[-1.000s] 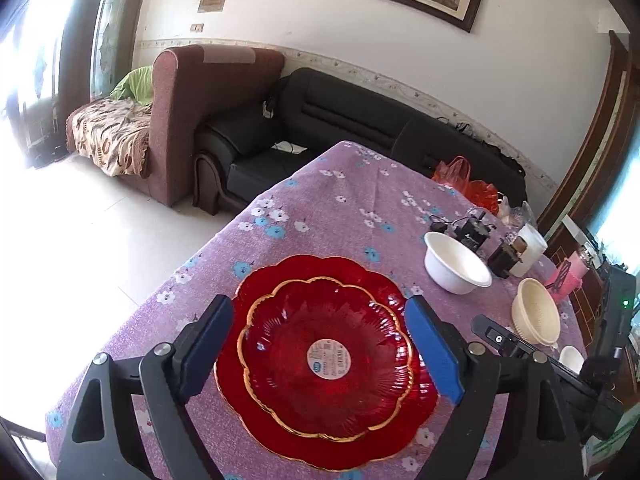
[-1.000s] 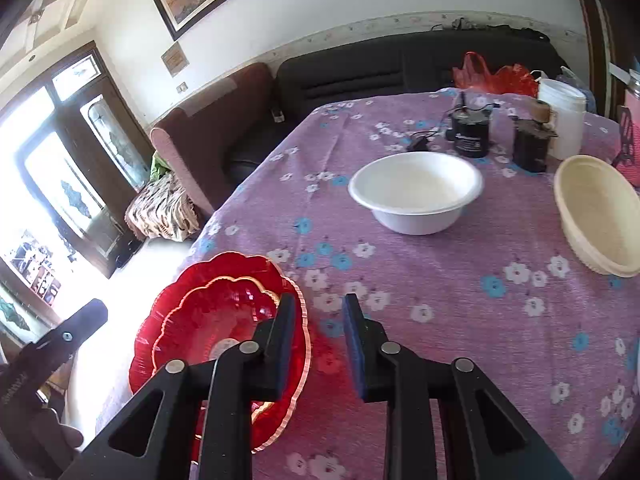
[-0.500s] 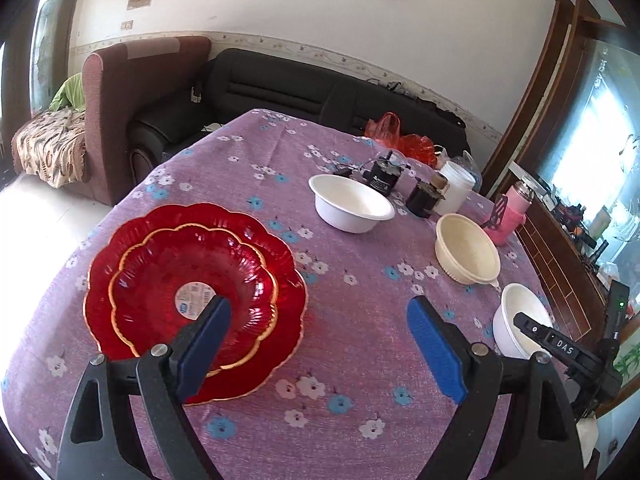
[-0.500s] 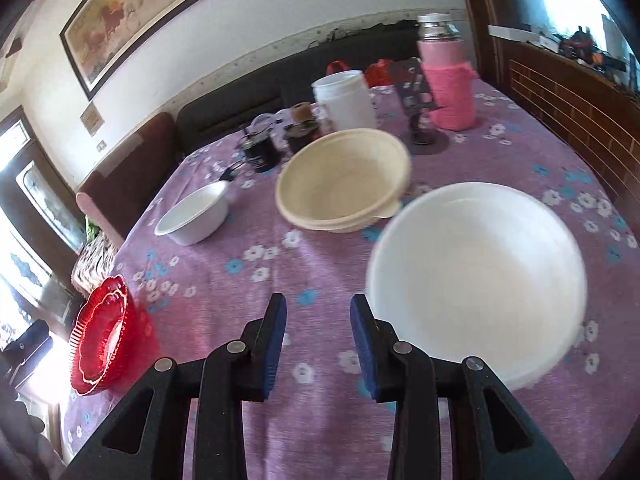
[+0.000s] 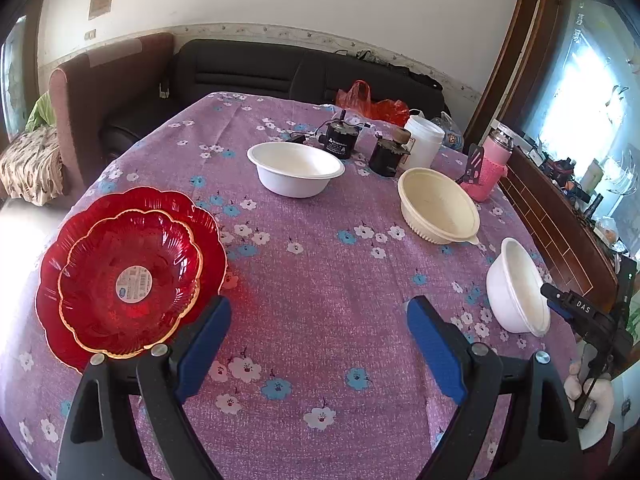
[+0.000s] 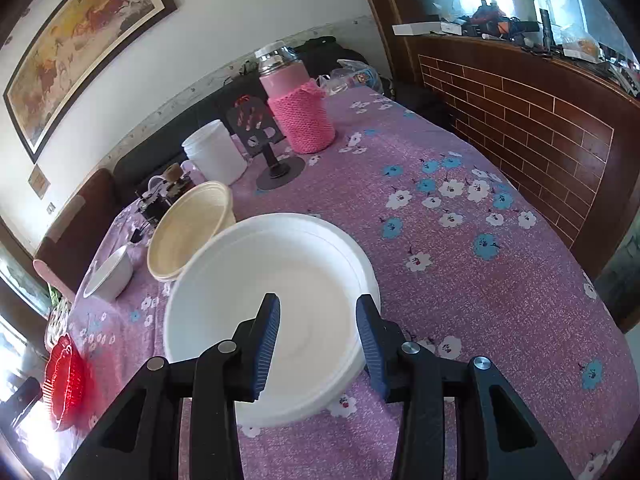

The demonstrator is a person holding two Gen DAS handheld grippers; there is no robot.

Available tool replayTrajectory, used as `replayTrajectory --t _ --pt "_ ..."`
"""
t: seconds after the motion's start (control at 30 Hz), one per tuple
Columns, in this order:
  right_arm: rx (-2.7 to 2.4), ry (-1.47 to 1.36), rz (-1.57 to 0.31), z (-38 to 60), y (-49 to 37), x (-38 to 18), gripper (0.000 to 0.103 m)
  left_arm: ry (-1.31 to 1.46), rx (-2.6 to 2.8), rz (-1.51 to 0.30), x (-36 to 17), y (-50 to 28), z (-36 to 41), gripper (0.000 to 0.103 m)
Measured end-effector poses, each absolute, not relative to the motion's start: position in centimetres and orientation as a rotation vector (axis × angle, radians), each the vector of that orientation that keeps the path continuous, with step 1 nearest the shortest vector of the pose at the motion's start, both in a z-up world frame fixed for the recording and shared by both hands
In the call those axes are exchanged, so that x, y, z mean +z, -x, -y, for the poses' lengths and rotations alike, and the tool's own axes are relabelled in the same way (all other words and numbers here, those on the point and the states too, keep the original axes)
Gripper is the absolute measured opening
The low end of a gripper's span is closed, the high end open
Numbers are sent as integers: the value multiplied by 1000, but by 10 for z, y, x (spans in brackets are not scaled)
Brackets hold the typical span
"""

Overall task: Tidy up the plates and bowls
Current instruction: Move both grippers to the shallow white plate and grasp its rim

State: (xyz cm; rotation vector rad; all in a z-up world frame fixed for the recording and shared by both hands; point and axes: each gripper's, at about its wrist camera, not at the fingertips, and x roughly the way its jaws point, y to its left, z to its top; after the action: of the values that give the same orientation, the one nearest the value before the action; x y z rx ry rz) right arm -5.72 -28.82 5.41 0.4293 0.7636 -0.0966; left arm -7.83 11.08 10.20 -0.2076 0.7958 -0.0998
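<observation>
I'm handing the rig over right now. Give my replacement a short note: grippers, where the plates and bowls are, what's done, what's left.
Left gripper: open, empty, over bare cloth right of the red plates.
Right gripper: jaws have just been opening, nothing gripped, poised over the near white bowl.
Done: the two red plates are stacked.
Left: three bowls still apart, namely the near white bowl, cream bowl and far white bowl. Probably grab the near white one next.

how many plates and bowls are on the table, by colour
red plates: 2, smaller stacked on larger
white bowls: 2, far, near
cream bowls: 1
total: 5
</observation>
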Motion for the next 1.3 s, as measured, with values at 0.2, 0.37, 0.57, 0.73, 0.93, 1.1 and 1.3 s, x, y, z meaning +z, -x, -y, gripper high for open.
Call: replayTrajectory --t 0.2,0.37,0.57,0.73,0.93,1.1,1.3 --pt "-66 -477 -748 291 51 53 43 193 -82 -811 98 78 -107 89" --pt "-60 -461 -717 287 54 62 43 188 -78 -811 94 78 -106 89" --pt "43 -448 -724 254 35 81 43 205 -55 -778 113 68 -132 89" --pt "189 -400 -749 188 0 99 43 235 -43 -750 151 44 -170 89" --pt "306 -339 -759 112 -43 121 43 246 -18 -704 190 1 -205 89" --pt "369 -316 -843 61 -95 113 46 186 25 -738 185 -61 -210 92" --pt "354 -287 -948 23 -145 75 46 244 29 -852 130 -140 -212 92"
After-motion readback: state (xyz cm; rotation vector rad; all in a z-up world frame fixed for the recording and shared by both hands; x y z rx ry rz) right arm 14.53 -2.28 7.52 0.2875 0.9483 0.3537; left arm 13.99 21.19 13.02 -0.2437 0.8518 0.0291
